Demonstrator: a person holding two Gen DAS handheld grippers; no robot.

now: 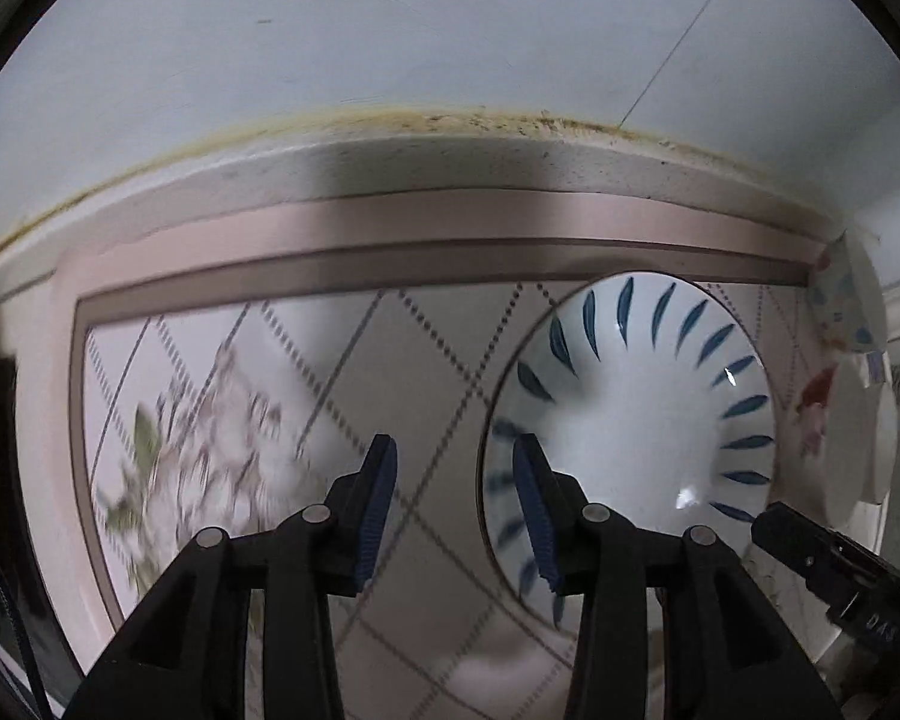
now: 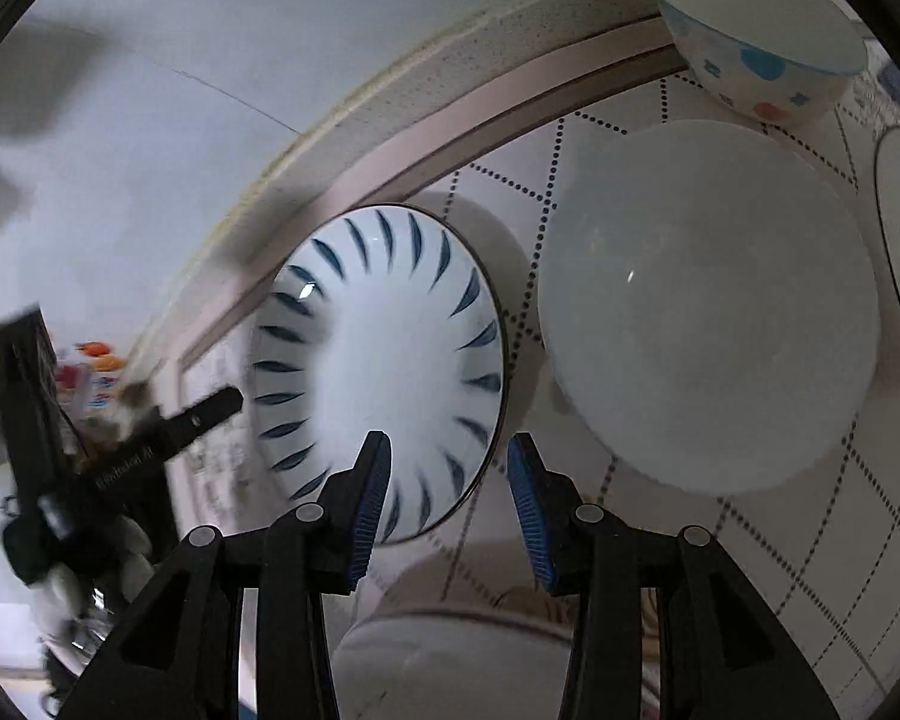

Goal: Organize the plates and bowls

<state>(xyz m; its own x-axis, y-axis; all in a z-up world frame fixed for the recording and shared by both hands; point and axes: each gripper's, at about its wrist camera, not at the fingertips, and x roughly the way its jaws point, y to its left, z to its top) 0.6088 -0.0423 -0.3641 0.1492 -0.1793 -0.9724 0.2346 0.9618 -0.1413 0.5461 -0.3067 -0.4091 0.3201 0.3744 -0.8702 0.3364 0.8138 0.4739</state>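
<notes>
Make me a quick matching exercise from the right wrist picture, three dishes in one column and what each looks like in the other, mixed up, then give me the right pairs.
Dishes:
1. leaf-pattern bowl
2. big bowl
3. small bowl

Looks:
A. coloured spots on the outside, sitting far back near the wall
B. blue dashes radiating inside, dark rim
C. plain white, no pattern

Pairs: 1-B, 2-C, 3-A
</notes>
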